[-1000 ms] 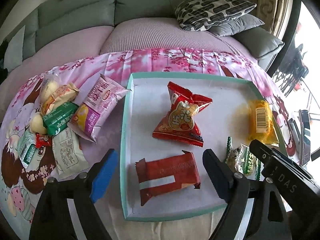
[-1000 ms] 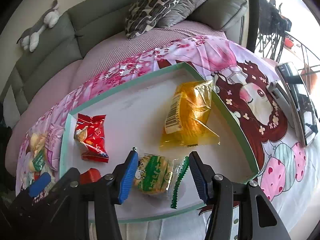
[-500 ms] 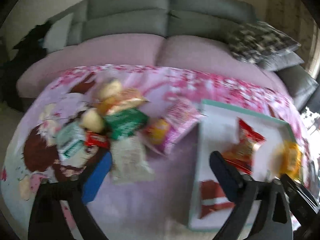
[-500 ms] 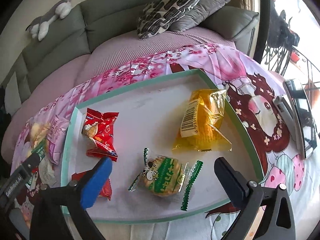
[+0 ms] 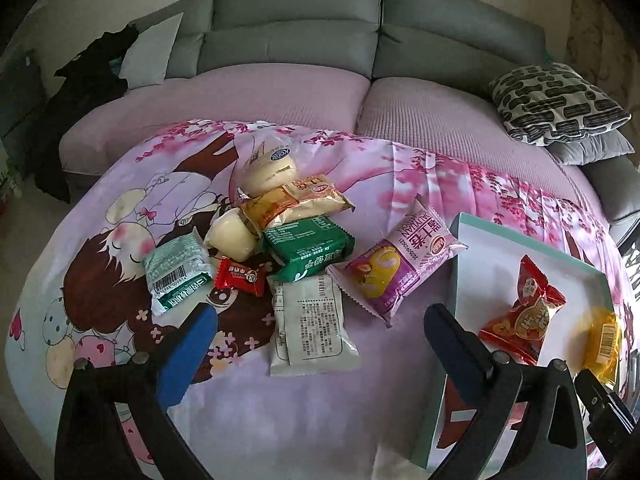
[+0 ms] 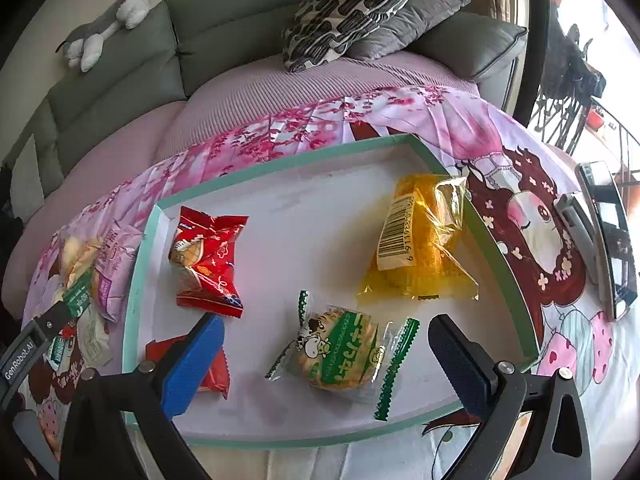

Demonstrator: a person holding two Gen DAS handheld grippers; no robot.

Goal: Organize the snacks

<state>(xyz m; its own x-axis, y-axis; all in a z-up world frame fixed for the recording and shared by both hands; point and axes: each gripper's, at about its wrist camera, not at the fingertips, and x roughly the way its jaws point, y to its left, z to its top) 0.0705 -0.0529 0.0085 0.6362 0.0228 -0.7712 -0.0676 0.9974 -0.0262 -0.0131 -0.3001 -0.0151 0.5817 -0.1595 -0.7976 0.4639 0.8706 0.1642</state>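
Note:
A pile of snack packets lies on the pink cartoon cloth: a white packet (image 5: 310, 330), a green packet (image 5: 308, 248), a purple-pink packet (image 5: 400, 266), a small red one (image 5: 239, 278) and several more. My left gripper (image 5: 320, 338) is open and empty, just above the white packet. A teal-rimmed white tray (image 6: 280, 164) holds a red packet (image 6: 206, 256), a yellow packet (image 6: 420, 244), a green-and-clear biscuit packet (image 6: 340, 350) and a flat red packet (image 6: 214, 368). My right gripper (image 6: 326, 358) is open and empty, straddling the biscuit packet.
A grey sofa (image 5: 296, 40) with patterned cushions (image 5: 556, 102) stands behind the cloth-covered surface. A phone-like device (image 6: 608, 232) lies on the cloth right of the tray. The left gripper's body (image 6: 36, 340) shows at the right view's left edge.
My left gripper left the flat red packet in the tray and swung left over the loose pile. My right gripper opened wide, releasing the biscuit packet, and pulled back slightly.

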